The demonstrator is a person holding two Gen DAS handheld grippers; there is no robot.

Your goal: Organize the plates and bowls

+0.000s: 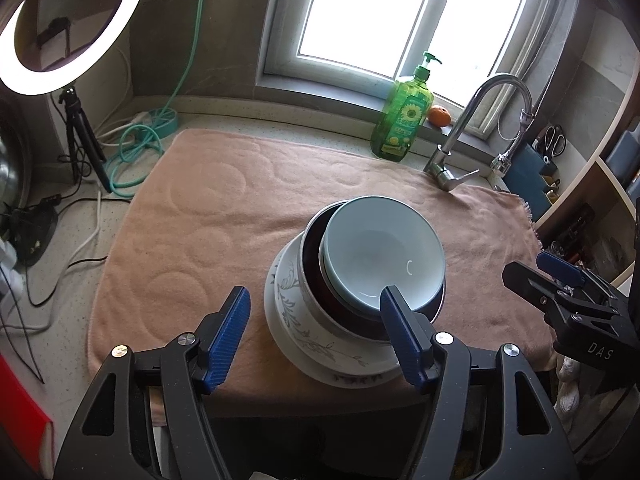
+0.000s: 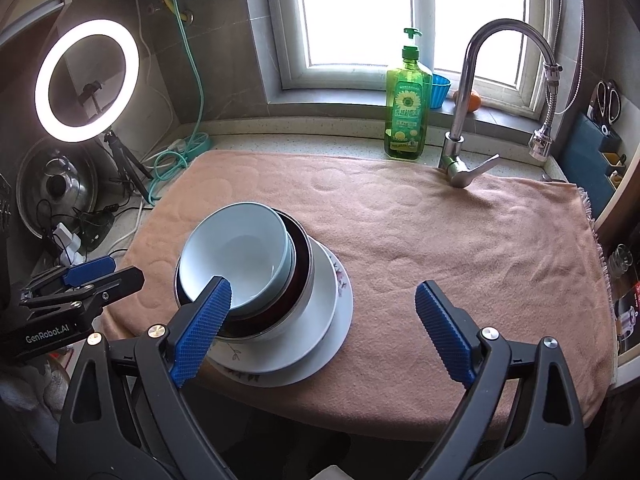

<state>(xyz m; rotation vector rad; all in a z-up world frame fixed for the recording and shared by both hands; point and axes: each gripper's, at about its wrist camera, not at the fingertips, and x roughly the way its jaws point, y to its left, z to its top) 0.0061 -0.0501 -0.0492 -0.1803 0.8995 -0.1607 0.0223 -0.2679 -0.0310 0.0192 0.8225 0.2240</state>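
A stack of dishes stands on the peach towel [image 1: 192, 216]. A light blue bowl [image 1: 384, 252] [image 2: 240, 256] sits tilted on top, inside a dark steel bowl [image 1: 316, 280] [image 2: 302, 268]. Below them are a white leaf-patterned bowl [image 1: 288, 304] [image 2: 322, 300] and a white plate [image 1: 352, 378] [image 2: 340, 332]. My left gripper [image 1: 318, 330] is open just in front of the stack, its right finger [image 1: 400, 332] overlapping the blue bowl's near rim. My right gripper [image 2: 324, 328] is wide open to the stack's right, and its left finger [image 2: 204, 320] crosses the near rims. Neither holds anything.
A green dish soap bottle [image 2: 408, 100] and a faucet [image 2: 468, 120] stand at the towel's far edge under the window. A ring light on a tripod [image 2: 86, 80], a pot lid [image 2: 56, 188] and cables [image 1: 136, 152] crowd the left. Shelves [image 1: 592, 216] close off the right.
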